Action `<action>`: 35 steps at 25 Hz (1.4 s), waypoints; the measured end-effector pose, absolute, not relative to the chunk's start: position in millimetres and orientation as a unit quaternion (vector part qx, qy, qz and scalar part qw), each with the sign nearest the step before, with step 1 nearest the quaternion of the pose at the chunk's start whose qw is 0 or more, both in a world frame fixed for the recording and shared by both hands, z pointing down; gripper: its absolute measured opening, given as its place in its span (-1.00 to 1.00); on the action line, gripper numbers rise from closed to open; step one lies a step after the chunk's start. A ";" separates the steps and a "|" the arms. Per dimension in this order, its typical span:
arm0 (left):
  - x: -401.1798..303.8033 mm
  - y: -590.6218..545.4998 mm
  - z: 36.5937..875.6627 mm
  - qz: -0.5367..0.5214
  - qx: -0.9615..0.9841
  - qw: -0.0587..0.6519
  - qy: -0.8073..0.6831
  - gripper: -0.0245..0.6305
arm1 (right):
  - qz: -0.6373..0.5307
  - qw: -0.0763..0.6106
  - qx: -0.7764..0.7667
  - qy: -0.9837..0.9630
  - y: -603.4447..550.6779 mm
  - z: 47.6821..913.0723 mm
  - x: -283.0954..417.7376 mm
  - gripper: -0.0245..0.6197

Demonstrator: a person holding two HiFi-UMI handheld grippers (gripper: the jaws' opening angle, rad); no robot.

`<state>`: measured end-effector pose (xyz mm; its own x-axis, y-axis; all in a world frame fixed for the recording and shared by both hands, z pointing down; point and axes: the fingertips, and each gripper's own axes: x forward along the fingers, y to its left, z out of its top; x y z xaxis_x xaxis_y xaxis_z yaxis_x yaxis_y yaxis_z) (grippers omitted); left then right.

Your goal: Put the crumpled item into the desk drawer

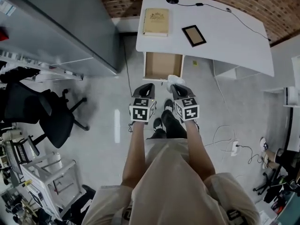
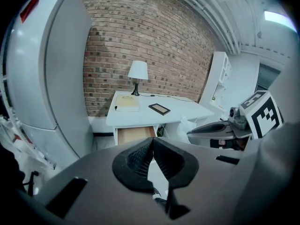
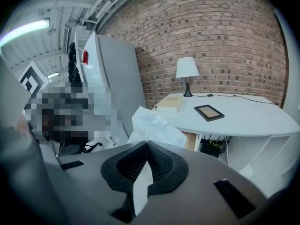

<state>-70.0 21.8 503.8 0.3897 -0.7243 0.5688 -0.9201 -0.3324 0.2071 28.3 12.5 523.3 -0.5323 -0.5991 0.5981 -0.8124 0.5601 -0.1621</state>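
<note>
- Right gripper view: the right gripper [image 3: 147, 145] is pinching the crumpled item [image 3: 157, 127] by one bunched edge, and the rest is billowing past the jaw tips.
- The left gripper [image 2: 152, 141] is holding its jaws together on nothing.
- The item is appearing thin, light, limp and probably slippery, so a firm pinch on a gathered fold is advisable.
- It is hanging just before the open drawer [image 1: 162, 65] of the desk [image 1: 225, 41].

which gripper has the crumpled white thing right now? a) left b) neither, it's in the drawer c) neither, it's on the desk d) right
D: the crumpled white item sticks out just past the right gripper's closed jaws, while the left gripper's jaws are shut on nothing.
</note>
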 end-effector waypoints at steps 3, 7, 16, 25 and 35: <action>-69.6 -5.0 512.3 0.198 0.789 0.262 -0.520 -0.87 | 0.232 0.245 0.416 -0.845 -15.0 533.1 30.7 -0.84; -53.3 -35.5 524.8 0.201 0.784 0.281 -0.516 -0.87 | 0.246 0.250 0.406 -0.844 -46.8 547.1 36.9 -0.84; -26.1 -75.7 526.5 0.212 0.788 0.288 -0.501 -0.87 | 0.276 0.236 0.414 -0.835 -104.8 554.1 53.4 -0.84; -36.9 -85.5 535.9 0.213 0.792 0.295 -0.490 -0.87 | 0.298 0.236 0.412 -0.828 -117.7 568.3 37.9 -0.84; -46.5 -96.2 544.3 0.199 0.789 0.306 -0.495 -0.87 | 0.269 0.272 0.386 -0.839 -129.6 572.8 22.0 -0.84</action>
<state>-46.5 -96.2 544.3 0.4316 -0.6586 0.6165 -0.9020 -0.3236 0.2858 22.0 -129.6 572.8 -0.5533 -0.5018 0.6648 -0.7950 0.5563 -0.2418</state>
